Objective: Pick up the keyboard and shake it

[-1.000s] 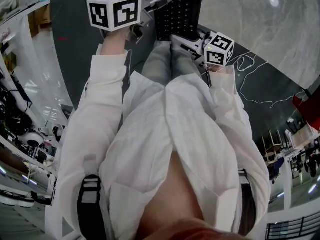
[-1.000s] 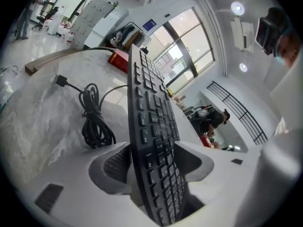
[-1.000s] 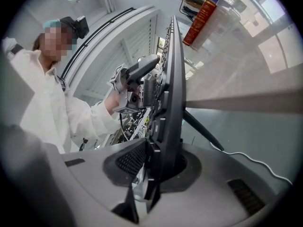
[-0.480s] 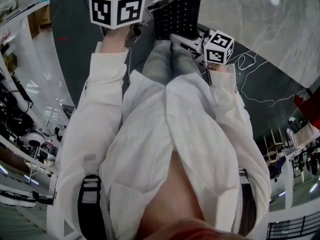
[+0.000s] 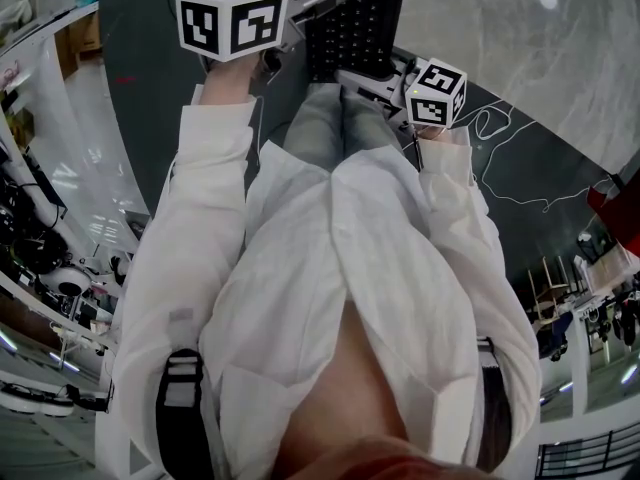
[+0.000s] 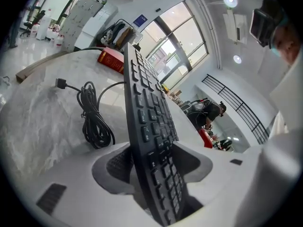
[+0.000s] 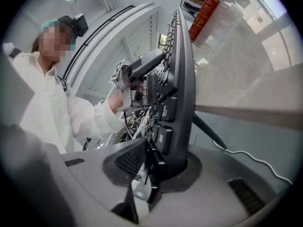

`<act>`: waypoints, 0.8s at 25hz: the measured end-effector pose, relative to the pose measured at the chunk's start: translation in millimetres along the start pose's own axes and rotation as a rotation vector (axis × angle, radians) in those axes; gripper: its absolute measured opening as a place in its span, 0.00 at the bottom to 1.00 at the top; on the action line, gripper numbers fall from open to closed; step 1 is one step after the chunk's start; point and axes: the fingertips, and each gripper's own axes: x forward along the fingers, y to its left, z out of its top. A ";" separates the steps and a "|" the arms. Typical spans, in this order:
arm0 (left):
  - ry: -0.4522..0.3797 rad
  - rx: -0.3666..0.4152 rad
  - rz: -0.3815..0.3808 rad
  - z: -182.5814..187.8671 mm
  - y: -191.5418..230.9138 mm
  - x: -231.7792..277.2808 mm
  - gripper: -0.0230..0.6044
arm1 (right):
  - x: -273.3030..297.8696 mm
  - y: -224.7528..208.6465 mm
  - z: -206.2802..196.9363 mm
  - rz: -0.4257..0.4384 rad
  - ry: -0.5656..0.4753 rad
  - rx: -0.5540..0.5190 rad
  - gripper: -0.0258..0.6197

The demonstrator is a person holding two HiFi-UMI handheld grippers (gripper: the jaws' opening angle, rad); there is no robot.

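- The right gripper (image 7: 156, 161) is clamped on one end of the keyboard (image 7: 176, 74). Its ribbed pad presses on the key face, and the body stands on edge between the jaws.
- The left gripper (image 6: 154, 176) has the other end of the keyboard between its jaws. They stand wide and are closing, and a gap shows on the key side, so I judge that it does not grip yet.
- The keyboard hangs in the air in front of the person, spanning the two grippers. It is clear of the marble surface (image 6: 38, 126).
- The step in hand looks like securing a two-ended hold before the shake. It would go best if the left jaws seat fully on the frame rather than on loose keys. Both grippers should then move together, so the board does not twist in the right clamp.
- Short, even strokes seem safer than wide swings, since the right gripper holds only the narrow end.
- Beyond the keyboard, a coiled cable (image 6: 92, 119) lies on the surface, and a red box (image 6: 111, 60) sits toward the far edge.
- One strand of the cable runs behind the keyboard. If it is the keyboard's own lead, a hard shake could drag the coil.
- The right gripper's far jaw is hidden behind the keyboard body.
- In the head view the frame edge and the left marker cube cut off most of the keyboard.
- Where that strand of cable ends cannot be made out.
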 end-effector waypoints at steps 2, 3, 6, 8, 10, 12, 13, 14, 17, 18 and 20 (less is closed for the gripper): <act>-0.012 0.012 -0.004 0.9 -1.1 0.0 0.44 | 1.3 0.8 0.2 0.001 -0.001 0.004 0.20; -0.017 0.017 -0.007 1.1 -1.8 0.2 0.44 | 1.6 0.8 0.0 0.001 -0.003 0.007 0.20; -0.036 0.028 -0.022 2.4 -3.8 -0.2 0.42 | 1.8 0.0 -1.3 0.008 -0.011 0.023 0.20; -0.055 0.030 -0.046 4.0 -5.5 -2.3 0.39 | 2.8 0.6 -1.4 0.017 -0.013 0.036 0.20; -0.071 0.027 -0.073 4.7 -7.5 -4.8 0.36 | 3.8 1.1 -2.2 0.017 -0.010 0.041 0.20; -0.083 0.016 -0.096 4.9 -8.9 -7.1 0.35 | 4.1 1.1 -3.3 0.011 -0.004 0.036 0.20; -0.089 0.007 -0.105 5.5 -8.6 -8.6 0.34 | 4.7 1.2 -3.0 0.009 -0.002 0.034 0.20; -0.098 -0.004 -0.115 6.6 -8.1 -10.1 0.33 | 5.3 1.7 -2.1 0.009 -0.001 0.031 0.20; -0.131 -0.048 -0.148 8.0 -10.3 -13.3 0.31 | 4.0 5.4 -1.7 0.015 -0.002 0.024 0.20; -0.140 -0.060 -0.160 6.9 -12.5 -14.2 0.30 | 2.7 7.2 -3.9 0.018 -0.001 0.024 0.20; -0.153 -0.079 -0.181 3.6 -15.7 -16.3 0.28 | 1.4 10.5 -8.6 0.026 0.001 0.030 0.20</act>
